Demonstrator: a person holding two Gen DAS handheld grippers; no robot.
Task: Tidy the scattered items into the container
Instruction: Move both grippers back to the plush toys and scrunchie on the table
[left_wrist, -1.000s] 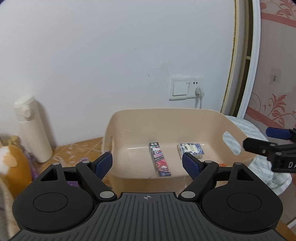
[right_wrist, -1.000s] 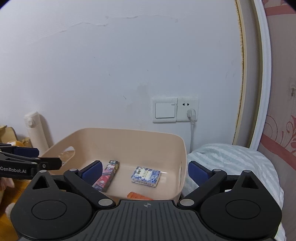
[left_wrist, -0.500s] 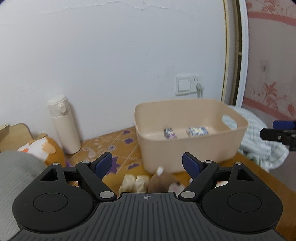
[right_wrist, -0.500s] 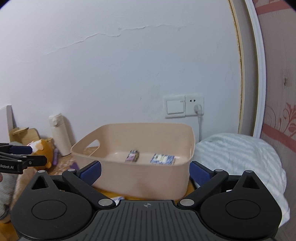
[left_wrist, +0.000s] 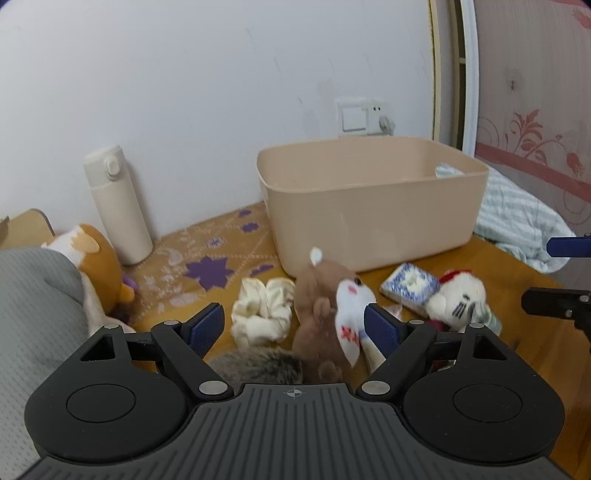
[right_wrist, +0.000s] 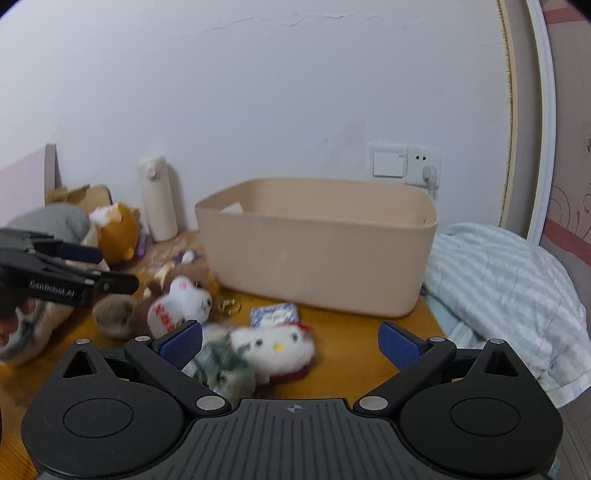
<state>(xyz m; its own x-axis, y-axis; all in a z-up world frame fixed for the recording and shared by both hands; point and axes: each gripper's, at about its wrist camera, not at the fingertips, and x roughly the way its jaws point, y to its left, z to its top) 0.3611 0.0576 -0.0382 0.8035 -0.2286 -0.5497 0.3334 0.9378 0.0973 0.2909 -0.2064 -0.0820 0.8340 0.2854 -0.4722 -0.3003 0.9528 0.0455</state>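
On the wooden table (left_wrist: 517, 280) before the beige tub (left_wrist: 369, 210), between my left gripper's (left_wrist: 294, 325) wide, empty jaws, lies the brown-and-white plush (left_wrist: 328, 302), seemingly light and squashy, best pinched mid-body, while my right gripper (right_wrist: 290, 341) gapes empty too.

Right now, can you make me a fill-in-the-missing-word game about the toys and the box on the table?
1. The left gripper has its jaws ____ around the brown plush.
2. The white kitty plush wears a ____ bow.
3. The cream bottle stands ____ against the wall.
4. The blue patterned pack lies ____ the beige bin, on the table.

Missing words: open; red; upright; outside
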